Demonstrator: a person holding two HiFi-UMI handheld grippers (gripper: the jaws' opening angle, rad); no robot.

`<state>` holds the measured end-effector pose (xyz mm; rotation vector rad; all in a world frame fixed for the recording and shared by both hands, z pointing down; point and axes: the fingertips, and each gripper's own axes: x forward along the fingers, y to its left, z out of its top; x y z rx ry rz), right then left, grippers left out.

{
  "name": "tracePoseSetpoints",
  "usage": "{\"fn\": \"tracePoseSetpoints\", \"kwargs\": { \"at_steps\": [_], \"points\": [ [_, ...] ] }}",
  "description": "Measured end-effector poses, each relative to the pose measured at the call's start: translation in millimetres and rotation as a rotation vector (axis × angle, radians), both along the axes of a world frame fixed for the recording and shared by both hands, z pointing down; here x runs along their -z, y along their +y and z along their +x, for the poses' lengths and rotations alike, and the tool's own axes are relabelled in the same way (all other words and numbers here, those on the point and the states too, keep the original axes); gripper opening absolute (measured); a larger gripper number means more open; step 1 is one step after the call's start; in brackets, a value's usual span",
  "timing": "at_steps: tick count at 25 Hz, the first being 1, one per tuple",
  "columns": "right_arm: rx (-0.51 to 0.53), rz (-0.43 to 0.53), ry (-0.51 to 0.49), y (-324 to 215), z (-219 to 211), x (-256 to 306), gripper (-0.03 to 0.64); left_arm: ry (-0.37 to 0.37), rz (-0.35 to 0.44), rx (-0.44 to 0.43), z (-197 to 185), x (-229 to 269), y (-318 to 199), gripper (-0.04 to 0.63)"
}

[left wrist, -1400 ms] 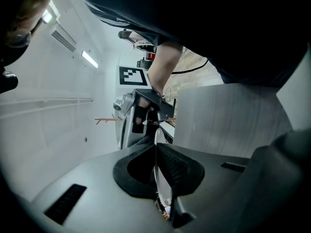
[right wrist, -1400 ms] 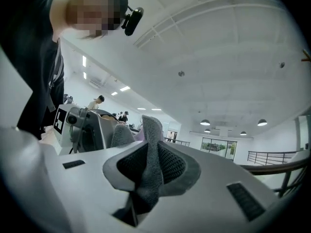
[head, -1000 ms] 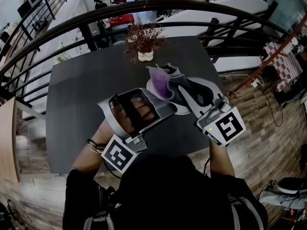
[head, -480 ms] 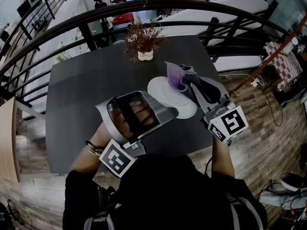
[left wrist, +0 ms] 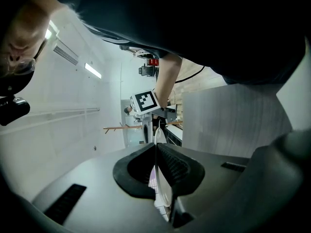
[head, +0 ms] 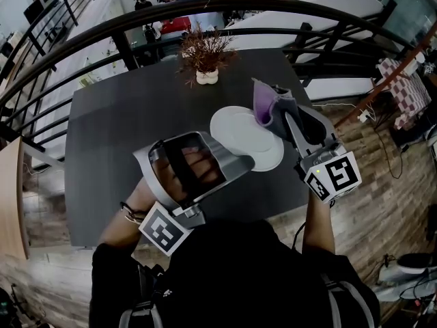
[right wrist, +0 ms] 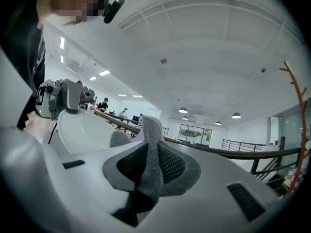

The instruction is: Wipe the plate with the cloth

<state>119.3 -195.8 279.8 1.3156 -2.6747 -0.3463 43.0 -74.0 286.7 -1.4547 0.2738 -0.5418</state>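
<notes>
- Nearest me, the left gripper (head: 235, 161) sits at the plate's (head: 240, 132) near rim. Only its own view shows the fingers (left wrist: 180, 166) almost closed, pinching that rim edge-on.
- The right gripper (head: 278, 115) is at the plate's far rim. Its own view shows the fingers clamped on the grey-and-purple cloth (right wrist: 149, 152), plate just beside.
- Beyond, the head view alone shows a plant (head: 205, 57) on the dark worktop (head: 116, 128).
</notes>
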Motion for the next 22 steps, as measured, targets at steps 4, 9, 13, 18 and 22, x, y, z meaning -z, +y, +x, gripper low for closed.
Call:
{"fn": "tracePoseSetpoints", "kwargs": {
  "at_steps": [4, 9, 13, 18, 22],
  "points": [
    [0.054, 0.088, -0.034, 14.5, -11.8, 32.9, 0.059, -0.009, -0.008, -0.009, 2.8, -3.0, 1.3, 0.02],
    [0.201, 0.145, -0.062, 37.1, -43.7, 57.7, 0.059, -0.023, -0.013, -0.015, 8.1, -7.8, 1.1, 0.02],
    [0.352, 0.11, -0.07, 49.3, -74.2, 54.1, 0.06, -0.035, -0.001, -0.008, 9.9, -10.0, 1.9, 0.02],
    [0.433, 0.076, 0.026, 54.4, -94.7, 38.9, 0.059, -0.064, 0.004, 0.004, 7.2, -15.8, 2.0, 0.02],
    [0.419, 0.039, 0.098, 51.6, -95.1, 25.3, 0.06, -0.064, 0.011, 0.006, 6.8, -14.7, 3.8, 0.021]
  ]
}}
